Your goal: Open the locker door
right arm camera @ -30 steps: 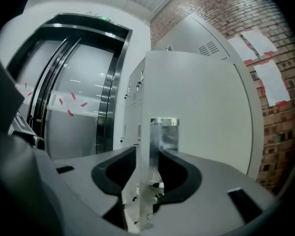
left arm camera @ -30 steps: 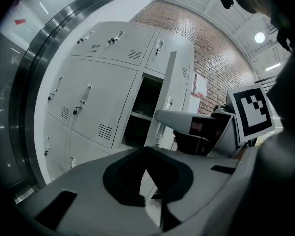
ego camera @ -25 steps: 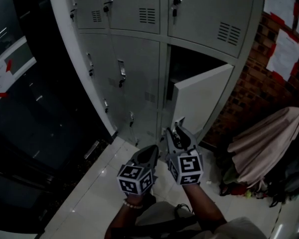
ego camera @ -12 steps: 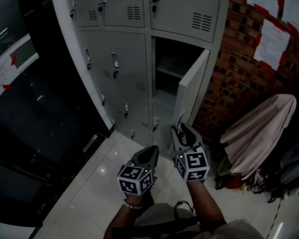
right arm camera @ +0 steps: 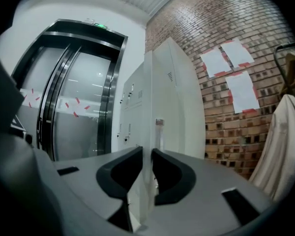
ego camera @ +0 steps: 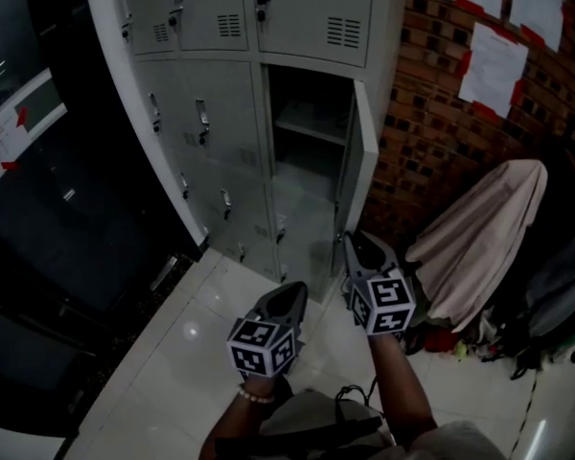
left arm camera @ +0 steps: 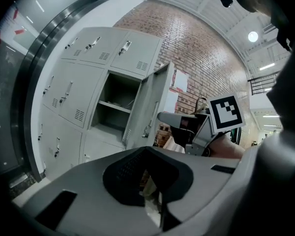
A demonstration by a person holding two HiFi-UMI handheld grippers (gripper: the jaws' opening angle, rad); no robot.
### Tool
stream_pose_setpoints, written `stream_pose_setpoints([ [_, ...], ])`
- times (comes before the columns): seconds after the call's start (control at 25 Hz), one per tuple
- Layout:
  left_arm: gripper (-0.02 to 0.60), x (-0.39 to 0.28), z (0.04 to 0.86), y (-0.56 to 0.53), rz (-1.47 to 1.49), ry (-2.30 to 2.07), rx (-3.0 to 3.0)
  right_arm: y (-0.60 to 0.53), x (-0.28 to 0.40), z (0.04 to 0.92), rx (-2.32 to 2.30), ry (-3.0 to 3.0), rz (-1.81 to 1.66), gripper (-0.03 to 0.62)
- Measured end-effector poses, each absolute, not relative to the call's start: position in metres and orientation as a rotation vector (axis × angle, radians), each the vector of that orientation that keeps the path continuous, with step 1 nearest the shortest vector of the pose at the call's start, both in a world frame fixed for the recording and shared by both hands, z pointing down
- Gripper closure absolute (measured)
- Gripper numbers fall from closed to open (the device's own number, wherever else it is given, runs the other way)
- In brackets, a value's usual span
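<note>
Swinging on from a second ago, when it stood only partly open across its compartment, the locker door (ego camera: 356, 151) now stands wide, about square to the cabinet front and seen nearly edge-on from the head view. The right gripper (ego camera: 350, 243) has followed it toward the brick wall.

In the right gripper view the door (right arm camera: 177, 112) runs straight up between the jaws of the right gripper (right arm camera: 146, 154). The jaws are closing on its free edge, and their dark pads lie against both faces of the thin panel, low on the door. A small latch piece (right arm camera: 159, 127) shows on the door just above the jaws.

The door's long axis is upright. It is hinged on the side nearest the wall, and its free edge points out from the cabinet toward the person.

The left gripper (ego camera: 289, 293) hangs lower and to the left, apart from the door, over the tiled floor (ego camera: 196, 348). In its own view, the tips of the left gripper (left arm camera: 147, 151) meet with nothing between them.

Behind the door the open compartment (ego camera: 305, 127) shows a shelf. The grey locker cabinet (ego camera: 220, 94) fills the rest, its other doors shut. Papers (ego camera: 494, 65) hang on the brick wall (ego camera: 426, 132), and a cloth-draped heap (ego camera: 479, 233) lies below them.
</note>
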State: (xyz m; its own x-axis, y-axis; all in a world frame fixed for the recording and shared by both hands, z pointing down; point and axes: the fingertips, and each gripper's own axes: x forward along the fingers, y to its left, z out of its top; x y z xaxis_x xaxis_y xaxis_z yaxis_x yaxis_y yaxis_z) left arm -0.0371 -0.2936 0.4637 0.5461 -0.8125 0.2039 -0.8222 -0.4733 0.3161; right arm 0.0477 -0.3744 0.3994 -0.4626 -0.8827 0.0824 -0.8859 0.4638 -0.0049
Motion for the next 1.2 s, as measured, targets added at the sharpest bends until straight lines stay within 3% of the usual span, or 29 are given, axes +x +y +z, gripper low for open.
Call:
stream_pose_setpoints([
  [0.84,0.589,-0.051,0.455,-0.246,0.005,-1.503,2.327,-0.33,0.054,0.394,1.469,-2.682,0.018,0.523],
  [1.0,0.589,-0.063,0.461,-0.235,0.005,-1.54,2.278,-0.308,0.034,0.404,1.375,-2.731,0.057,0.586],
  [1.2,0.589,-0.079,0.463,-0.22,0.018,-1.582,2.241,-0.285,0.003,0.42,1.247,-2.785,0.12,0.591],
])
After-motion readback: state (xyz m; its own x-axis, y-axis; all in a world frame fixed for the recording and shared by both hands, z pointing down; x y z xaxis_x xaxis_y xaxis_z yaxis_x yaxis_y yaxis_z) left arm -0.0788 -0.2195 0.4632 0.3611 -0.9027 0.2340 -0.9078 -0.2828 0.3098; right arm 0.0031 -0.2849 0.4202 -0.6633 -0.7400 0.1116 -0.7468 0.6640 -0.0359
